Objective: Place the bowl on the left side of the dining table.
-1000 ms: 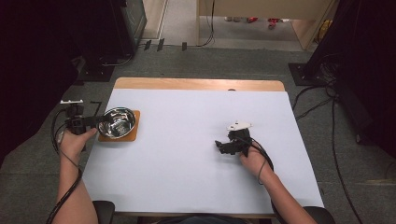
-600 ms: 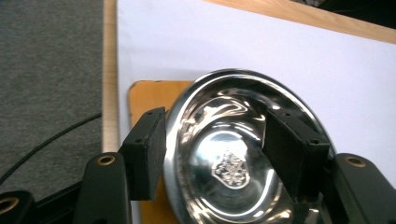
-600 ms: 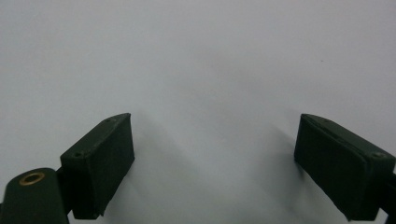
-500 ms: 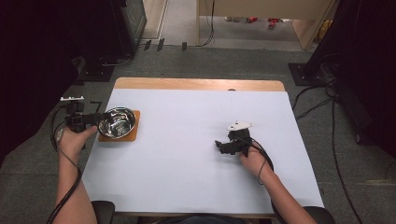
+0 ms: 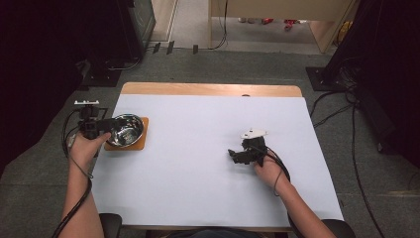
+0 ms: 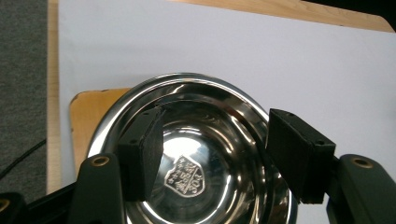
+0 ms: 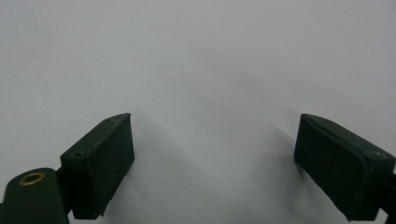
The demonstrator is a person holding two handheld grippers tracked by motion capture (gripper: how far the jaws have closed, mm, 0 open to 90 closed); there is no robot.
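Steel bowl [image 5: 125, 131] is sitting on its wooden coaster [image 5: 140, 144] at the desk's [image 5: 208, 163] left edge, placement seemingly done, left hand-held gripper [image 6: 212, 154] opening around nothing, right hand-held gripper [image 7: 212, 163] idling wide.

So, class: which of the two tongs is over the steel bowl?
The left tongs, at the table's left edge, over the steel bowl on its wooden mat. The right tongs hang over bare white tabletop.
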